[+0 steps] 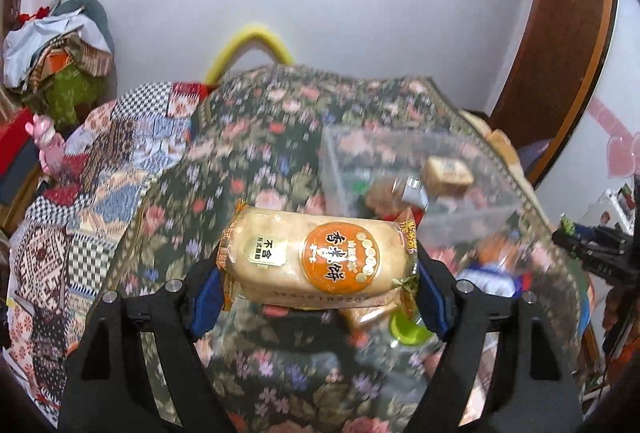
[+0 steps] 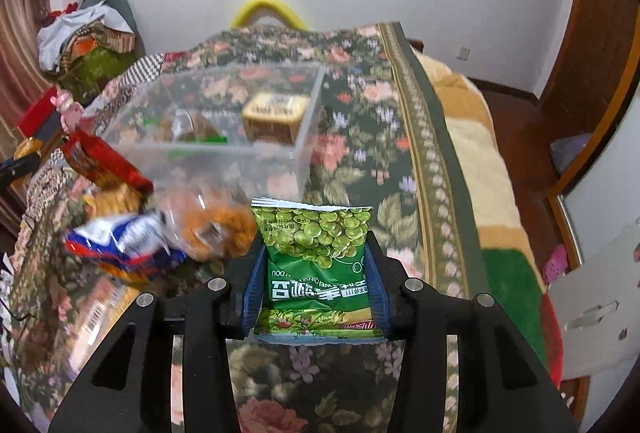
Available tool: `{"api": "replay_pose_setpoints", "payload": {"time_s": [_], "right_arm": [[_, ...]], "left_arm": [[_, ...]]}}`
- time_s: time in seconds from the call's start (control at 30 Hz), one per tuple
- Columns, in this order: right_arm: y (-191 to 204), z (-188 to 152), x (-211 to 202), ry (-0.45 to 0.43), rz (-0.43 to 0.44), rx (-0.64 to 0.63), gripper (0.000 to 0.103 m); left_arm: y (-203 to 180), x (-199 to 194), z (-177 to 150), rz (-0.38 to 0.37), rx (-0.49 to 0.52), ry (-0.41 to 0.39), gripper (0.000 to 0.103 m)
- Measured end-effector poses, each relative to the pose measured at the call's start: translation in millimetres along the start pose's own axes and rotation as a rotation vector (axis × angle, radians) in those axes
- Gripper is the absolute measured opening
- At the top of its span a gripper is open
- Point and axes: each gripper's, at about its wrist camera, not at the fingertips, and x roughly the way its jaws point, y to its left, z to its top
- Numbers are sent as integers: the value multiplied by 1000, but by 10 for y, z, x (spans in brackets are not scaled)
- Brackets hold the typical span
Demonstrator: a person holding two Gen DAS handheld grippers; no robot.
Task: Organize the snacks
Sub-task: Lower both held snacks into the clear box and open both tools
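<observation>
My left gripper [image 1: 318, 285] is shut on a tan rice-cracker pack [image 1: 316, 257] with an orange round label, held crosswise above the floral bedcover. A clear plastic bin [image 1: 340, 153] stands ahead to the right with a tan box [image 1: 448, 175] and other snacks inside. My right gripper [image 2: 316, 281] is shut on a green pea snack bag [image 2: 316, 253], held upright above the cover. The bin [image 2: 308, 137] is ahead and left of it, holding the tan box [image 2: 274, 117]. Loose snack bags [image 2: 124, 241] lie left of the right gripper.
An orange snack bag [image 2: 216, 221] and a red pack [image 2: 104, 161] lie beside the bin. A green cup [image 1: 408, 327] sits under the left gripper. The bed edge [image 2: 436, 161] drops off at right. Piled clothes [image 1: 56, 45] and a wall stand behind.
</observation>
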Motion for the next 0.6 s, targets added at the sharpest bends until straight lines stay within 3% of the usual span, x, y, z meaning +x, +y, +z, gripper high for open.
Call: {"api": "replay_pose_setpoints", "payload": {"time_s": [0.3,0.6], "right_arm": [[127,383,-92,-86,29,-18,41],[302,653,42,-106,64,-41,41]], "left_arm": [[-352,30,375,-36,42,-44,80],[-785,463,546,-84,49,18,80]]}}
